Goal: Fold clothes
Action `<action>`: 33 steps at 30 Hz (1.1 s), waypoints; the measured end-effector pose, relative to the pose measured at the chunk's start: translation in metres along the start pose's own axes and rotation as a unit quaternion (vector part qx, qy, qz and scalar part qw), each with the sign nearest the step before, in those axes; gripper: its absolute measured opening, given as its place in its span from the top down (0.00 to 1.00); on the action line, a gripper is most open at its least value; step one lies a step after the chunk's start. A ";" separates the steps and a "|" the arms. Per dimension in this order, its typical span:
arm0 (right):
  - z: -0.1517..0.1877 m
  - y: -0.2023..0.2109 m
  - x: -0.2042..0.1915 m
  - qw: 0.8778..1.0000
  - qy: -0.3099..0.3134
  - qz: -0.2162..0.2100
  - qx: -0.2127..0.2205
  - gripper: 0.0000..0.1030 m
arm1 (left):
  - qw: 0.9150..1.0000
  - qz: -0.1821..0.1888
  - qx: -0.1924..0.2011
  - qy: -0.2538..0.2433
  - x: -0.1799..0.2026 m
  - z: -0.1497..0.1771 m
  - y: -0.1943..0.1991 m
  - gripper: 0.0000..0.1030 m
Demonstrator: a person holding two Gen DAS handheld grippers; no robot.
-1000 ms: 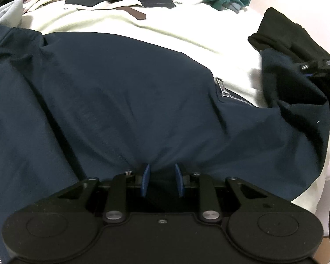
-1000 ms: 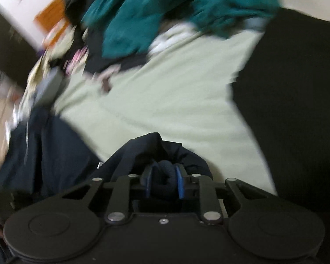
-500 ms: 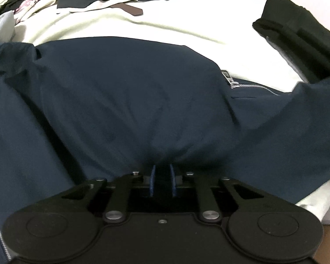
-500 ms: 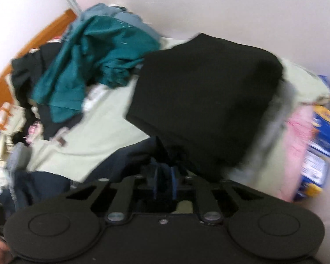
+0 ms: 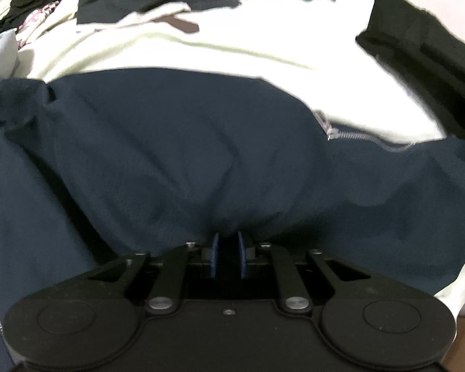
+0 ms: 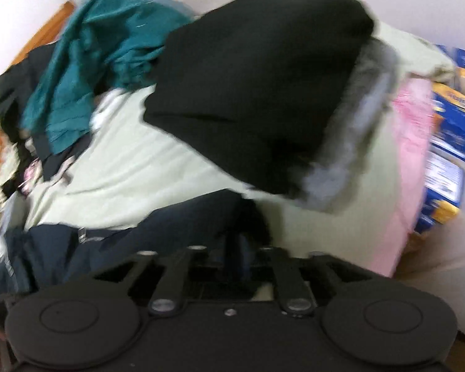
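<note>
A navy zip jacket (image 5: 170, 142) lies spread across a pale green sheet (image 5: 232, 49), its zipper (image 5: 350, 135) toward the right. My left gripper (image 5: 228, 248) pinches a pucker of the jacket's near edge between its blue pads, and its jaws are easing open a little. In the blurred right wrist view the jacket's right end (image 6: 186, 226) lies in front of my right gripper (image 6: 232, 248). Those jaws are opening, with dark cloth loose between them and no pad pressing that I can see. A folded black garment (image 6: 257, 93) lies just beyond.
A teal garment (image 6: 93, 71) and other loose clothes are heaped at the far side of the bed. Pink cloth (image 6: 409, 155) hangs at the right edge, with blue boxes (image 6: 449, 130) beyond it. The black garment (image 5: 418, 49) lies at the far right. Grey cloth (image 5: 0, 52) lies far left.
My right gripper swung to the right with the jacket's end, drawing it out toward the black garment, then its jaws came apart. The left gripper closed tighter on the near edge and stayed put.
</note>
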State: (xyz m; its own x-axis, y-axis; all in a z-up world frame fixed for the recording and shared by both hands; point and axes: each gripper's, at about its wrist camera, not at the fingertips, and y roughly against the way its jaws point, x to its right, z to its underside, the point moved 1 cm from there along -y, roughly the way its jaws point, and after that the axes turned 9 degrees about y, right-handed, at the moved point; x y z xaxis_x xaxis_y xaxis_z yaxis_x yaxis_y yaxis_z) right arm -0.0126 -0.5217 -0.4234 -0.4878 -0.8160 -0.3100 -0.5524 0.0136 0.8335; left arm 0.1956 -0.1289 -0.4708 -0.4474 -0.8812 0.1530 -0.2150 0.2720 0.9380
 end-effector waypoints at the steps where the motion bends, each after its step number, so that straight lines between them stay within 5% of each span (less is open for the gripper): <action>1: 0.000 -0.003 -0.003 1.000 0.003 0.003 0.000 0.24 | 1.000 0.002 0.004 0.001 0.000 -0.001 0.001 0.79; 4: 0.002 -0.029 -0.007 1.000 0.003 -0.018 -0.013 0.24 | 1.000 0.004 0.005 0.004 0.000 -0.002 -0.002 0.79; 6: 0.006 -0.036 -0.003 0.999 -0.024 -0.040 -0.016 0.34 | 1.000 -0.002 0.004 -0.009 0.003 -0.002 -0.006 0.79; 7: 0.010 -0.037 0.001 0.998 -0.035 -0.044 -0.016 0.60 | 1.000 -0.005 0.003 -0.012 0.005 -0.002 -0.008 0.79; 8: 0.014 -0.038 0.006 0.998 -0.046 -0.044 -0.013 0.72 | 1.000 -0.009 0.002 -0.015 0.006 -0.002 -0.009 0.79; 13: 0.034 -0.038 0.034 0.995 -0.101 -0.011 0.009 0.77 | 1.000 -0.019 0.000 -0.003 0.002 -0.002 -0.013 0.89; 15: 0.039 -0.039 0.034 0.995 -0.096 -0.005 0.007 0.78 | 1.000 -0.031 0.002 0.006 -0.002 -0.001 -0.013 0.97; 21: 0.045 -0.046 0.032 0.995 -0.096 0.005 0.000 0.77 | 0.999 -0.039 -0.002 0.017 -0.008 -0.002 -0.013 0.97; 24: 0.035 -0.047 0.019 0.998 -0.050 0.032 0.004 0.65 | 0.999 -0.040 0.008 0.027 -0.009 -0.002 -0.001 0.95; 26: 0.030 -0.042 0.015 0.998 -0.021 0.056 0.003 0.38 | 0.998 -0.043 0.018 0.033 -0.010 0.000 0.010 0.70; 28: 0.026 -0.029 0.011 0.998 -0.001 0.068 0.004 0.37 | 0.996 -0.039 0.041 0.065 -0.021 0.001 0.034 0.55; 33: 0.016 0.019 -0.023 0.992 0.065 0.091 0.051 0.36 | 0.988 -0.029 0.072 0.135 -0.052 0.016 0.078 0.37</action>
State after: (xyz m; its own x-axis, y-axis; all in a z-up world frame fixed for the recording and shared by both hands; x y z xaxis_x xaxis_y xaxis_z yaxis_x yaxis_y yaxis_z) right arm -0.0223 -0.4936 -0.4077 -0.4982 -0.8622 -0.0920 -0.5325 0.2205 0.8172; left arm 0.1881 -0.0557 -0.4101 -0.1874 -0.9625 0.1963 -0.3636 0.2536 0.8964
